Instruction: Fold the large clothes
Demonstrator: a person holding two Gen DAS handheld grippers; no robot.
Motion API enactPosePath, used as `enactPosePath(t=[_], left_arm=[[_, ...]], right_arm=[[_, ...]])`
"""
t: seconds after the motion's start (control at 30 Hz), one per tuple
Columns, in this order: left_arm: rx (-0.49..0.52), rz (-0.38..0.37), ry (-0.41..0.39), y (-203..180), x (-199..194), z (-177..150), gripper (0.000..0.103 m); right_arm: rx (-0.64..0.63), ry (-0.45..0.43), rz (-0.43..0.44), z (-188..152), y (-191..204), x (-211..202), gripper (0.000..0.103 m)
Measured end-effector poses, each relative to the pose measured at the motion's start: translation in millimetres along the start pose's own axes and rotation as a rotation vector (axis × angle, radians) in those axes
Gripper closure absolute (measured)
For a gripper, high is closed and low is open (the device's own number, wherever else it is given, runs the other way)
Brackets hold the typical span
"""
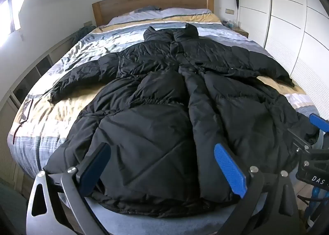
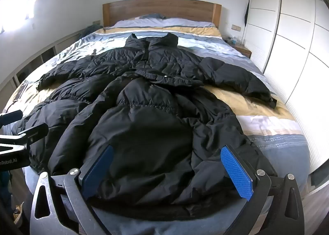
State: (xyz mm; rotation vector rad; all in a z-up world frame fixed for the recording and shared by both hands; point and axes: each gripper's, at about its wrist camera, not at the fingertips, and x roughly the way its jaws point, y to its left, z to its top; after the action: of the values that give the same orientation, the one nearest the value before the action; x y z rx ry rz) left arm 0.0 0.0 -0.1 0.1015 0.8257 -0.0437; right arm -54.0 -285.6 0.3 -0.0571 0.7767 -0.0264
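Nightstand (image 2: pixel 242 49) items too small (blurred) to identify.

We see a long padded coat (image 1: pixel 156 99) spread front-up along the bed (image 1: pixel 47 111), collar toward the headboard (image 1: pixel 152 2) at the far end, hem at the near edge. Its sleeves reach out to either side across the striped cover (image 2: pixel 257 107). Pillows (image 1: pixel 174 12) lie behind the collar, against the headboard. A wardrobe (image 1: pixel 287 19) stands along the bed's right side, a nightstand (image 2: pixel 243 49) beside the far right corner. We find the left gripper (image 1: pixel 162 165) and right gripper (image 2: pixel 166 171) side by side above the hem, jaws spread wide, nothing between them.
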Motion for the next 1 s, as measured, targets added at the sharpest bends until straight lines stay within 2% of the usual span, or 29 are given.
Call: enactPosePath(t=[0.43, 1.0], left_arm=[[-0.009, -0.007, 0.012, -3, 3, -7, 0.001], [-0.025, -0.020, 0.023, 6, 10, 4, 0.001]], right_arm=[[-0.007, 0.003, -0.006, 1, 0, 1, 0.001], [-0.009, 0.001, 0.006, 7, -1, 6, 0.001]])
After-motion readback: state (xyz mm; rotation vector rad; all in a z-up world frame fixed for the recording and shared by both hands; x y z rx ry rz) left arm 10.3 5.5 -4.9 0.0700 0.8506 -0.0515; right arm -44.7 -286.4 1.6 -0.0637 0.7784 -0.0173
